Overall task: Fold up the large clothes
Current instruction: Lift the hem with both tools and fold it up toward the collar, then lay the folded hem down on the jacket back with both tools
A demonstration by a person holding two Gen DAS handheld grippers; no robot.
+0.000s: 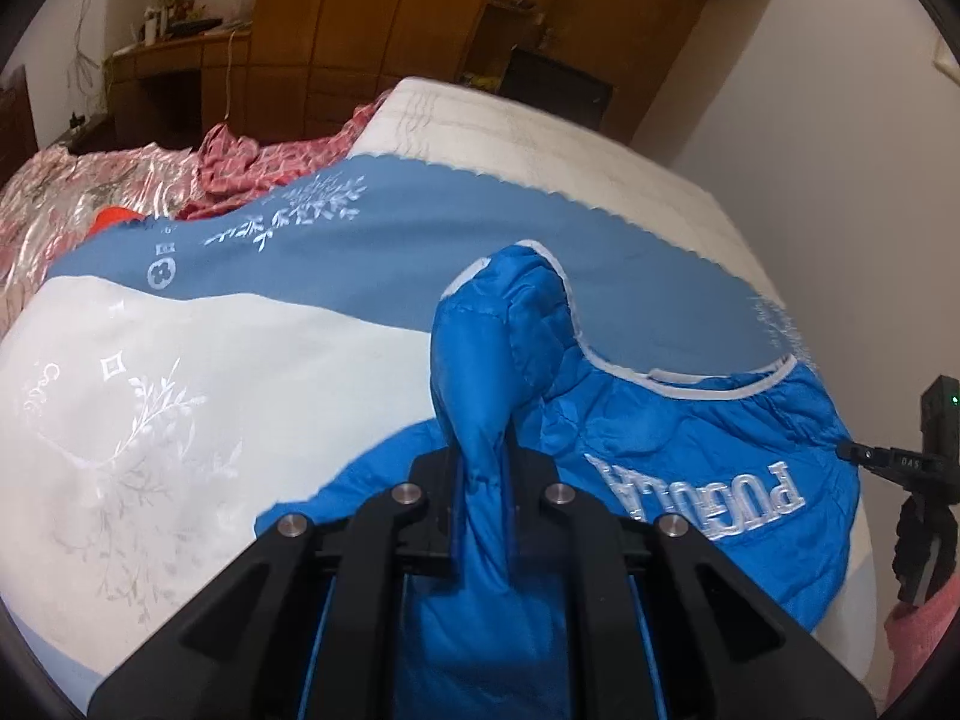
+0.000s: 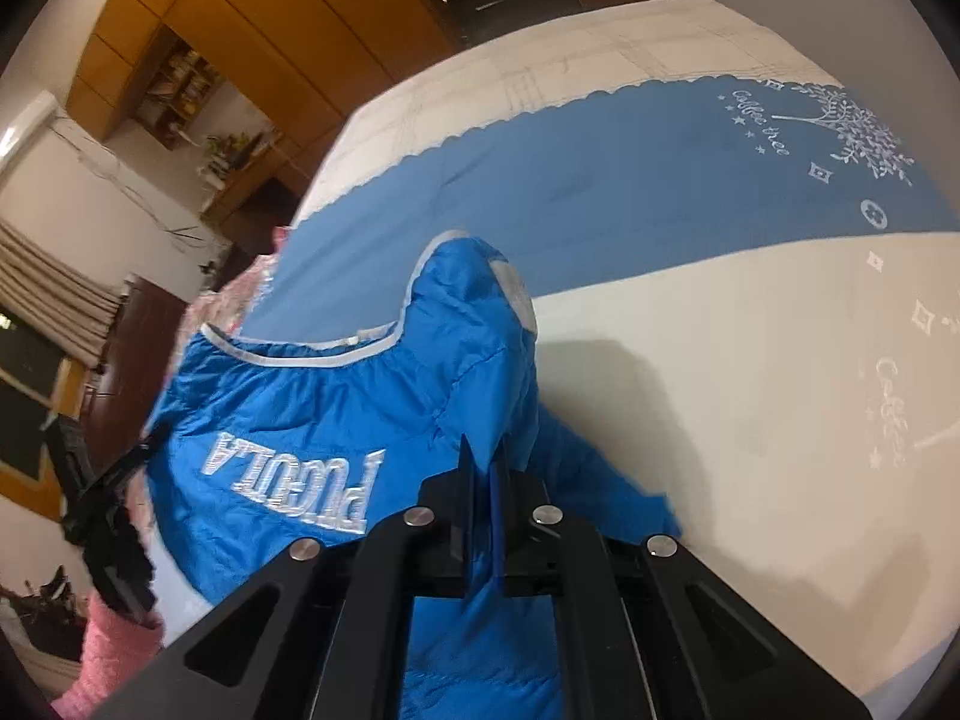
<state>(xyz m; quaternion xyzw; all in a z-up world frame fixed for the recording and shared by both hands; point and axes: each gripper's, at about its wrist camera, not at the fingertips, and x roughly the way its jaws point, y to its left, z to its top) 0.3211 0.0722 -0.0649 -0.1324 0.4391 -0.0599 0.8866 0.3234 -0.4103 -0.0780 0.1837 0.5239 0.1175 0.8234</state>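
Blue jacket (image 1: 690, 420) on bedspread (image 1: 180, 390), white lettering up; left gripper (image 1: 483, 468) and right gripper (image 2: 486, 474) each clamped on jacket fold

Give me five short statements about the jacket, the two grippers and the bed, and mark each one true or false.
1. The left gripper is shut on a bunch of the blue jacket. True.
2. The right gripper hangs open above the jacket. False: it too is shut on a fold of the blue cloth.
3. The jacket bears white letters. True.
4. The jacket lies on a bare wooden floor. False: it lies on a bed cover that is white with a blue band.
5. The blue band carries white plant patterns. True.
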